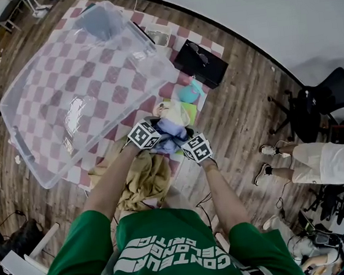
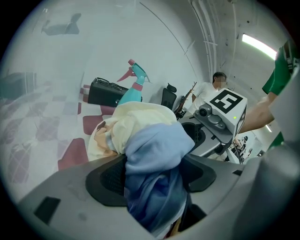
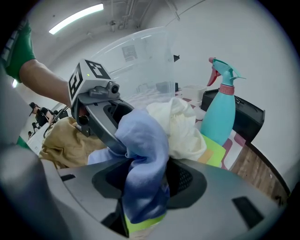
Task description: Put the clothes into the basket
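Wood floor (image 1: 243, 113) fills the room, and a pink and white mat (image 1: 205, 40) lies on it. A big clear basket (image 1: 17, 130) sits on the mat, far and to the left. The person's two bare arms reach forward and come close together over the near edge of the mat.

The left gripper (image 1: 159, 132) and the right gripper (image 1: 175, 141) point at each other. Both have their fingers (image 2: 108, 180) squeezed on the same blue cloth (image 1: 170, 128). The blue cloth is held up outside the basket, just to its near right.

A cream cloth (image 1: 172, 110) bunches right behind it. A tan cloth (image 1: 143, 180) lies on the floor under the left arm. A teal spray bottle (image 1: 189, 91) and a black case (image 1: 200, 63) sit farther off.
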Demonstrator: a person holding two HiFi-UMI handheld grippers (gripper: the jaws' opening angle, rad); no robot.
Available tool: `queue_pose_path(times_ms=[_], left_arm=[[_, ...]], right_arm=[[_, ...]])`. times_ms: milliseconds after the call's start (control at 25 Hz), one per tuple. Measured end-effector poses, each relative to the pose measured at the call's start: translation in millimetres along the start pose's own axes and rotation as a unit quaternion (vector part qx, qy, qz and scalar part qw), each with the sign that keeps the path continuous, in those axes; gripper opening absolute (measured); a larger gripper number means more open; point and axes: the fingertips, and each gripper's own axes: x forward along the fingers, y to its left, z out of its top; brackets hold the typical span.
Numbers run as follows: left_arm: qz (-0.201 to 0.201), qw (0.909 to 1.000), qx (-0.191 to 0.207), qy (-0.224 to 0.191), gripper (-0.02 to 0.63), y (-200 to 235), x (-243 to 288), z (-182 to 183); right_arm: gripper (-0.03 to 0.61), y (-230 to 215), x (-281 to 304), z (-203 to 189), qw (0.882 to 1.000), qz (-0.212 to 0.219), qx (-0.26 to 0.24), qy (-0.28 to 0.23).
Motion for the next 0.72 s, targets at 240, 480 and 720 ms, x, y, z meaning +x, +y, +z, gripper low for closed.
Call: queue_pose_path(times_ms=[240,480,720], left_arm=[[0.0,0.9999,0.006,-0.009,0.247,-10,-4,7],[0.004,0.9995,0.019,-0.023,0.219,-21,-14,19],[0.01,0.998,0.037,-0.051,0.209,-36,-29,39]], right_arm=[[0.168,4,-5,7,1.0,-0.008,-0.02,-0.004],[0.153,8,-18,17,0.999,-0.02,-0.032,-0.017],[0.15,12,-42,35,0.997,-0.043,-0.043,-0.043]])
